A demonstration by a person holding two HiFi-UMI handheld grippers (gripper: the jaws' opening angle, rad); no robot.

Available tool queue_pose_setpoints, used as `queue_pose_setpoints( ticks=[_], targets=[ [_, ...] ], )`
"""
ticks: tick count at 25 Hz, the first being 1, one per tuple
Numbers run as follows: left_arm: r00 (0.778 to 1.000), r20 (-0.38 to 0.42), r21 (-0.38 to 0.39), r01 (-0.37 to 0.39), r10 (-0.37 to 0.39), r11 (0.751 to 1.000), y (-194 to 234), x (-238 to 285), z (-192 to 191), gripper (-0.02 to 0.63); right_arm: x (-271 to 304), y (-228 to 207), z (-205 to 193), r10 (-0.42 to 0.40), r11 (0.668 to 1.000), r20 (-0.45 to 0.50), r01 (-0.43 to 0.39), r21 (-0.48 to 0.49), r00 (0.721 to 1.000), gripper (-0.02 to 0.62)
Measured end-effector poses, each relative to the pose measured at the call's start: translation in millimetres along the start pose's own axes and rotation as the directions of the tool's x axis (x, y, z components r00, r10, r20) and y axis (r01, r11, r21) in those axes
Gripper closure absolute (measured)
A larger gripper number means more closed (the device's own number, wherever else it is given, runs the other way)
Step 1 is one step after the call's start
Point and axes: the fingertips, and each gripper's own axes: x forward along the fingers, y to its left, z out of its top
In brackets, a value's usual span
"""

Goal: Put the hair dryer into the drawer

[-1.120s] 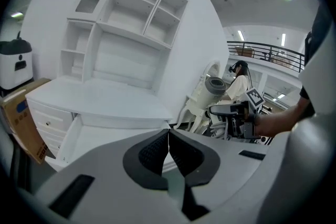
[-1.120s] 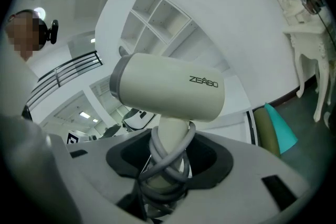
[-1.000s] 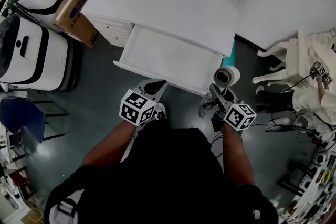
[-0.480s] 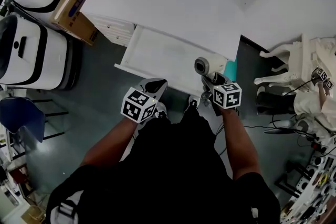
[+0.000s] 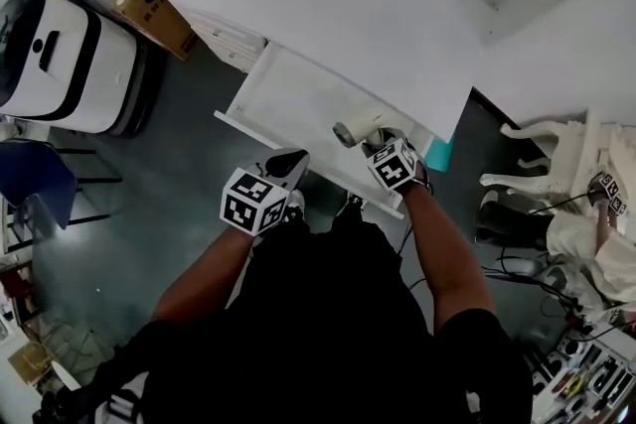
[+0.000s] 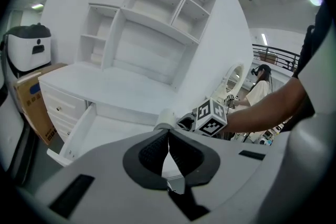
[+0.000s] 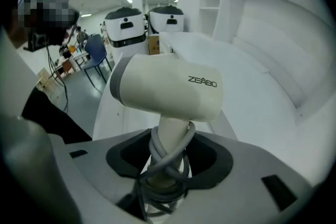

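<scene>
Hair dryer [image 5: 350,131] held over the open drawer [image 5: 288,99], not put down yet.

Head view: the right gripper [image 5: 376,146] holds it above the drawer's right end, near the front edge, with lots of bare room to the left. Left gripper view: the left gripper [image 6: 168,136] has its jaws pressed together on nothing. Right gripper view: the jaws squeeze the handle [image 7: 170,134] and wrapped cord [image 7: 157,152]. Lowering and letting go look left to do.

Dark grey floor [image 5: 169,179], white desk [image 5: 328,5] with shelves [image 6: 157,5], blue chair [image 5: 32,186].
</scene>
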Motion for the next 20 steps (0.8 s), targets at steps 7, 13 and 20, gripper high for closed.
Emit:
queue_pose_setpoints(
  ticks=[7, 13, 20],
  targets=[
    [0.997, -0.015, -0.048, -0.074, 0.074, 0.996, 12, -5, -9, 0.595, 53, -2, -12, 0.023, 0.978, -0.123, -0.048, -0.203, 0.992, 0.383],
    [0.993, -0.041, -0.091, -0.111, 0.107, 0.99, 4, -5, -22, 0.595, 76, -8, -21, 0.02, 0.967, -0.166, -0.061, -0.247, 0.986, 0.383],
    [0.988, -0.06, -0.129, -0.15, 0.144, 0.98, 30, -9, -24, 0.595, 117, -20, -13, 0.029, 0.965, -0.223, -0.085, -0.248, 0.974, 0.383]
  ],
)
